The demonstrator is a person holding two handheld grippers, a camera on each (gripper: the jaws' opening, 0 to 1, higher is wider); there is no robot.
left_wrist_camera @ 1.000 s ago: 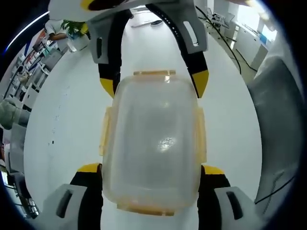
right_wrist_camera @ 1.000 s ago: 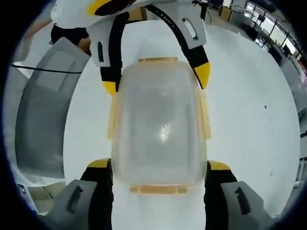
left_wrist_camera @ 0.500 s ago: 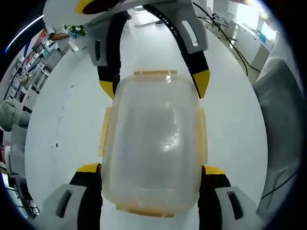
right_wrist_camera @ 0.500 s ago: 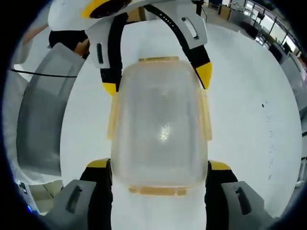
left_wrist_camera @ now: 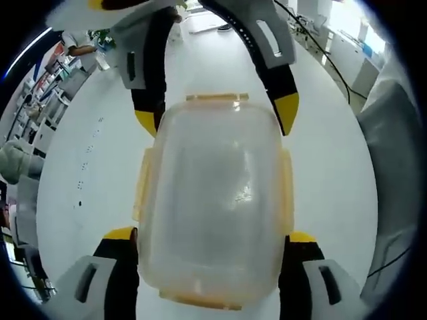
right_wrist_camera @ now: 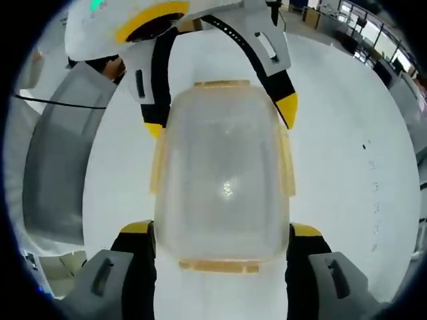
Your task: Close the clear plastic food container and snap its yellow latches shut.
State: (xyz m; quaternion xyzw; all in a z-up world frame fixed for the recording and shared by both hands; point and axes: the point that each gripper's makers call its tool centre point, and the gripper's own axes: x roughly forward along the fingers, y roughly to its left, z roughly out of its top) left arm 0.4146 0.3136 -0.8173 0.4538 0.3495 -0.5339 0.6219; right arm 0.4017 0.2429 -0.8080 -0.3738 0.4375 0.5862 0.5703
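Note:
The clear plastic container [left_wrist_camera: 213, 193] lies on the white table [left_wrist_camera: 87, 167] with its lid on. Yellow latches [left_wrist_camera: 143, 183] run along both long sides and both short ends. In the left gripper view my left gripper [left_wrist_camera: 212, 240] has its yellow-tipped jaws pressed against the near end's two sides. My right gripper [left_wrist_camera: 217, 117] comes in from the top and hugs the far corners. The right gripper view mirrors this: the container [right_wrist_camera: 223, 187] sits between my right gripper [right_wrist_camera: 221, 230], while my left gripper [right_wrist_camera: 221, 117] clasps the far end. I cannot tell whether the latches are snapped down.
A grey curved object [left_wrist_camera: 393, 167] stands beside the table, also seen as the grey object [right_wrist_camera: 57, 167] in the right gripper view. A black cable [right_wrist_camera: 60, 100] crosses it. A person [left_wrist_camera: 80, 43] and desks sit far off. Small dark marks [left_wrist_camera: 83, 177] dot the table.
The container looms slightly larger in the left gripper view. The far gripper in each view has shifted a little; the container stays between both pairs of jaws.

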